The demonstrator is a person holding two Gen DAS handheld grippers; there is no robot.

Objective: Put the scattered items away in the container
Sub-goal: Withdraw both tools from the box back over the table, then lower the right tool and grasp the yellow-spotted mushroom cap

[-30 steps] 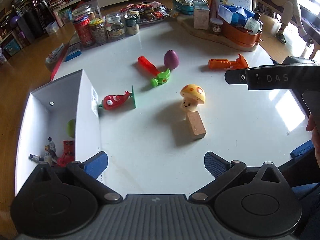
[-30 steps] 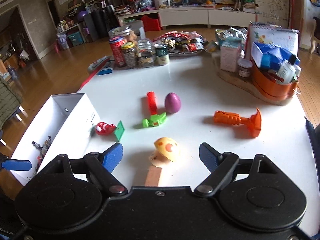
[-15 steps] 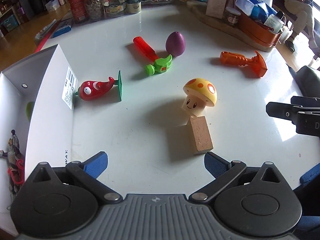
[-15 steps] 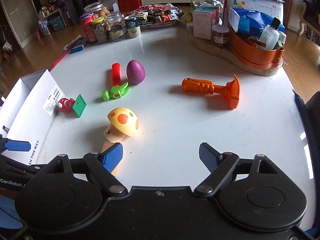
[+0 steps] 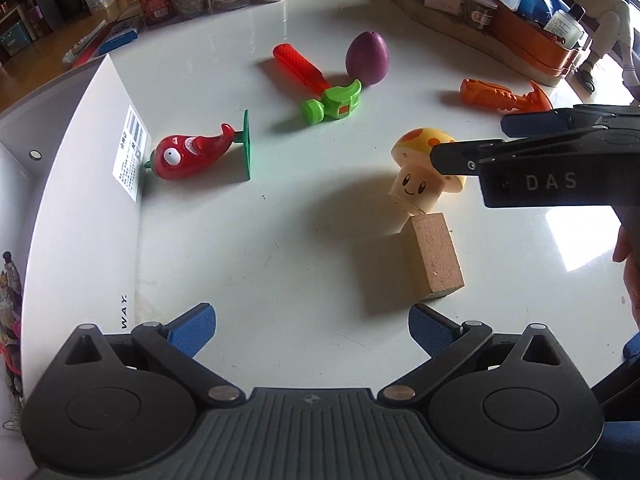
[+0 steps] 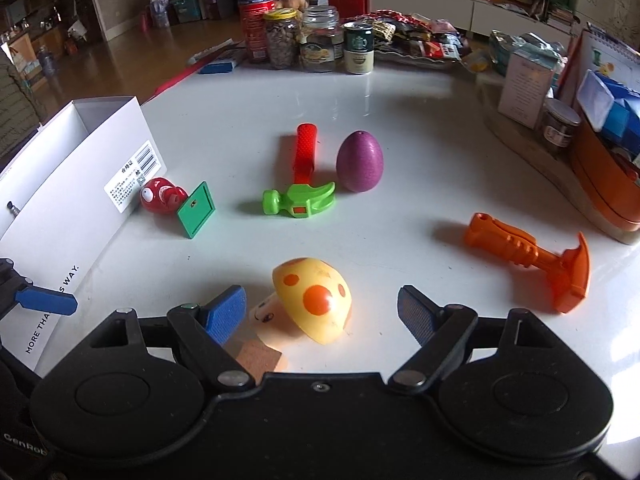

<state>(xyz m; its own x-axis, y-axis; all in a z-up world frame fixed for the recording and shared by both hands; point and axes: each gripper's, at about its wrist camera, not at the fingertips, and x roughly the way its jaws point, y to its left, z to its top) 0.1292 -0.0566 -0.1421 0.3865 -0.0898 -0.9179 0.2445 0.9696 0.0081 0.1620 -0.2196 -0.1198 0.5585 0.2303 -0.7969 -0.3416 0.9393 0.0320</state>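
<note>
A yellow mushroom toy [image 6: 312, 300] with orange spots lies between the spread fingers of my right gripper [image 6: 320, 312], which is open; the pads do not touch it. In the left wrist view the same mushroom [image 5: 416, 176] leans on a wooden block [image 5: 434, 256], with the right gripper's finger [image 5: 472, 160] across its cap. My left gripper [image 5: 312, 330] is open over bare table, just short of the block. A red chili toy [image 5: 188, 156] on a green base lies against the white box [image 5: 80, 200]. A red-and-green hammer [image 5: 320, 88], a purple egg [image 5: 367, 58] and an orange hammer [image 5: 504, 96] lie farther back.
Jars and cans [image 6: 304, 36] line the far edge of the white table [image 6: 420, 128]. An orange basket [image 6: 600, 176] with bottles and a carton stand on a wooden board at the right. The box holds small figures [image 5: 10, 292]. A person sits at the far right.
Both grippers have come down toward the table. The right gripper has moved in over the mushroom, which now sits between its fingers. The left one has neared the block.
</note>
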